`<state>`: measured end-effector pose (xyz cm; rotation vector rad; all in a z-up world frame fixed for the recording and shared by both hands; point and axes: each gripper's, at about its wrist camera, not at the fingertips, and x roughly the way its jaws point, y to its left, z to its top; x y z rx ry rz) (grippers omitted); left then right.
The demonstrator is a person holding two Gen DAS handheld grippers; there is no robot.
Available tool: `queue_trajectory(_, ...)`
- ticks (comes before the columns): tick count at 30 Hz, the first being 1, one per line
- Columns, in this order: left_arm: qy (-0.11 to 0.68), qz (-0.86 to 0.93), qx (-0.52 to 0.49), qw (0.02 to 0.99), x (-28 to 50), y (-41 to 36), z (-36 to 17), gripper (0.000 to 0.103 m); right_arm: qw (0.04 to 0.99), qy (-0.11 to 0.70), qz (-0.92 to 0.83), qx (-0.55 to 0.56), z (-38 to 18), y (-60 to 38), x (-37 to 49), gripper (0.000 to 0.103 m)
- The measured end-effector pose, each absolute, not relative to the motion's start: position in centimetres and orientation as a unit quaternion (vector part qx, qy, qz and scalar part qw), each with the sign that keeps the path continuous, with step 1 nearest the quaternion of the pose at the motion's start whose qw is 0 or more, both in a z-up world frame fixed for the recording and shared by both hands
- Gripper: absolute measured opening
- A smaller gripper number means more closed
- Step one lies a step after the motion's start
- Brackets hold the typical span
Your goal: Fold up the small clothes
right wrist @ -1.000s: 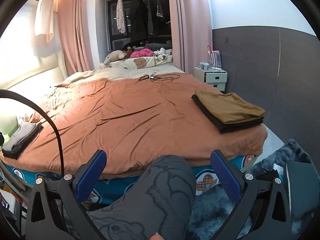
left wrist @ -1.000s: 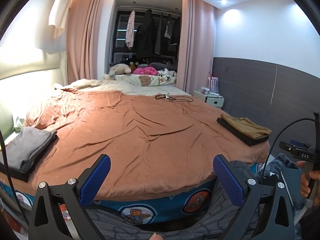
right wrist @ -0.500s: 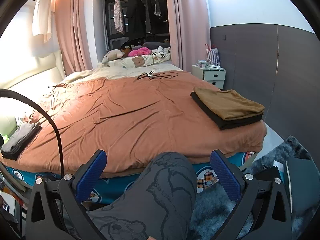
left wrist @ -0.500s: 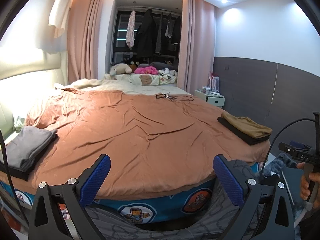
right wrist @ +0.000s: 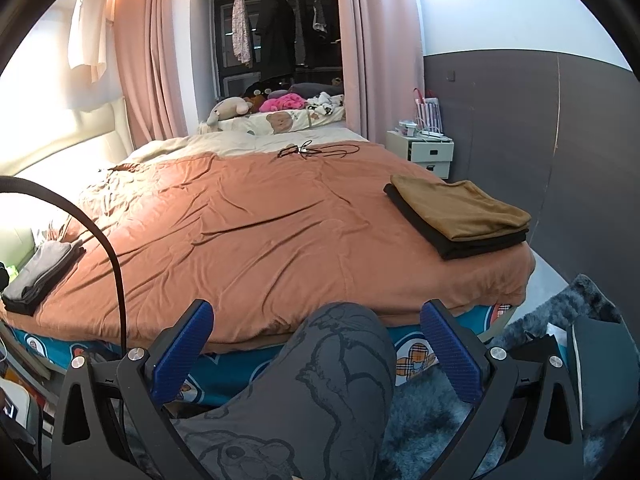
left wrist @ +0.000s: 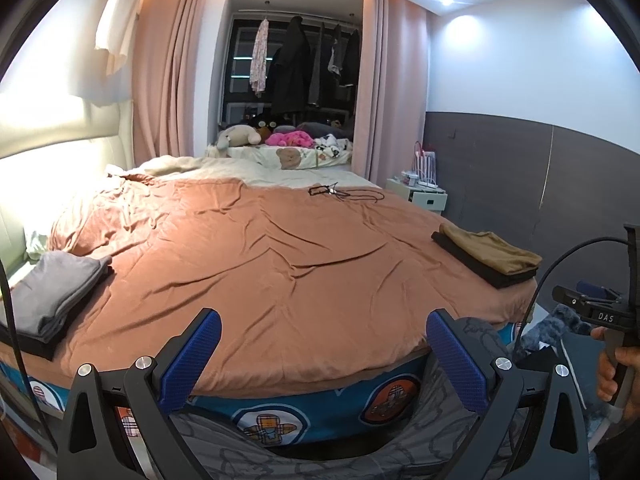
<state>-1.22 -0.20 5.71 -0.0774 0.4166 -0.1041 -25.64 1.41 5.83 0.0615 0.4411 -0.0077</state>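
Clothes already folded, in two stacks on the bed (left wrist: 280, 272): brown-over-black pile (right wrist: 460, 216) at the bed's right edge, grey-over-black pile (left wrist: 52, 296) at its left edge, well apart from each other. Both piles lying well beyond either claw, neither touched.

Left gripper (left wrist: 320, 344) spread wide, blue pads (left wrist: 192, 356) far apart, grasping nothing, hovering just off the bed's near edge. Right gripper (right wrist: 316, 344) likewise gaping and empty, held over a knee in grey printed trousers (right wrist: 332, 380) beside the bed's near edge. Hand (left wrist: 616, 364) gripping the right tool's handle, seen at the far right of the left wrist view.

Bed covered with a wrinkled rust-orange sheet, blue cartoon-print mattress side (left wrist: 272, 420) showing under it. Tangle of black cord (right wrist: 312, 151) at the bed's far end. Past that, plush toys (right wrist: 272, 104) on a second cream bed, pink curtains (left wrist: 164, 72), dark clothes on a rail (right wrist: 280, 36). White nightstand (right wrist: 424, 152) beyond the bed's right side, against a grey-panelled wall. Shaggy blue-grey rug (right wrist: 436, 420) on the floor at the bed's near right corner.
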Motion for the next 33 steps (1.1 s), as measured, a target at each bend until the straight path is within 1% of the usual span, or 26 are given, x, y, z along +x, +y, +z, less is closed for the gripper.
queue_trajectory(33, 0.212, -0.049, -0.050, 0.975, -1.57, -0.12, 5.62, 0.103, 0.976, 0.217, -0.004, 0.011, 5.55, 1.38, -25.68, 0.103)
